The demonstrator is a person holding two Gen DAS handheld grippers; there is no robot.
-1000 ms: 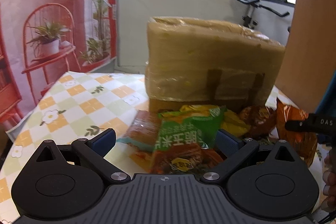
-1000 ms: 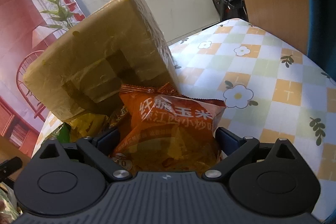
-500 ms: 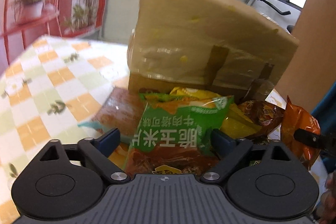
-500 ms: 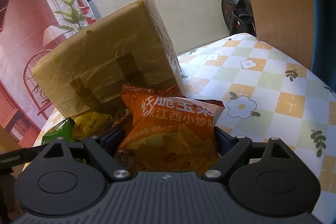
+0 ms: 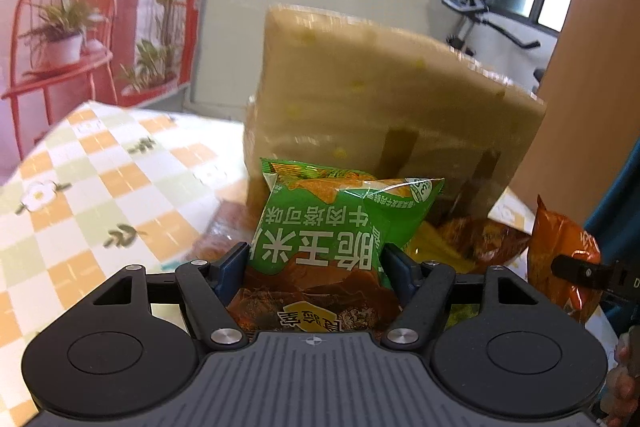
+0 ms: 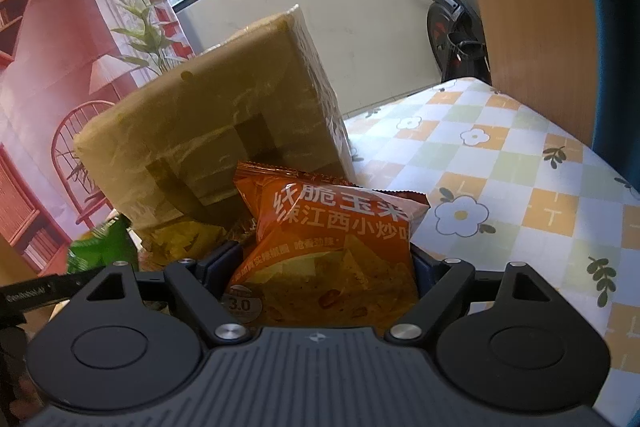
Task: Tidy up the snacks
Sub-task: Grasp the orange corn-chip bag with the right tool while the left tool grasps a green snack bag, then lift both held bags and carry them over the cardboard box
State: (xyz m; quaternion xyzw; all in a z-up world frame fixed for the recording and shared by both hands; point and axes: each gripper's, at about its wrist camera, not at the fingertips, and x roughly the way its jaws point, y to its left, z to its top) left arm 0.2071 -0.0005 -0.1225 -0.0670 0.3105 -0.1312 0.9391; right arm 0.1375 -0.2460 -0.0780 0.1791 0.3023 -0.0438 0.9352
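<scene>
Both tongs are closing on corn-chip packets from the heap of snacks on the checked, flower-print desk (image 6: 500, 163): the left tongs (image 5: 316, 263) pinch a green foil packet (image 5: 340, 223), the right tongs (image 6: 326, 269) an orange foil packet (image 6: 340, 247). Each takes one packet, apparently to sort by flavour. A tape-wrapped cardboard box (image 5: 380, 107), just behind the heap, looks the likely destination.

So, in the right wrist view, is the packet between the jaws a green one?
No, the packet between the jaws is orange with white characters; a green packet shows only at the left edge of that view.
</scene>
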